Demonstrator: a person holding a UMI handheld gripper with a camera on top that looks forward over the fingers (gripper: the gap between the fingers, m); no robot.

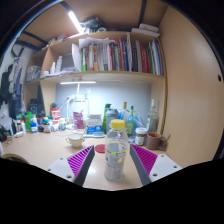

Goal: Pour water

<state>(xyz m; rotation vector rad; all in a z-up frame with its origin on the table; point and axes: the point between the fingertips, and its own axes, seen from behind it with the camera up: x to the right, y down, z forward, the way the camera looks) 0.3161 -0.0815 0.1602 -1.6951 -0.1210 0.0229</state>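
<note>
A clear plastic water bottle (117, 158) with a white cap and a pale label stands upright on the light wooden desk (45, 152). It sits between the two fingers of my gripper (112, 146). The gripper is open: the right purple pad (143, 160) lies close against the bottle's side, while a gap shows between the bottle and the left purple pad (86, 162). A white cup (75, 140) stands on the desk to the left, beyond the left finger. The bottle's base is partly hidden low down.
A small red round item (99, 148) lies just behind the bottle. Several bottles and jars (125, 120) crowd the back of the desk under a lit shelf lamp (78, 83). Shelves of books (115, 55) rise above. A brown jar (155, 140) stands at the right.
</note>
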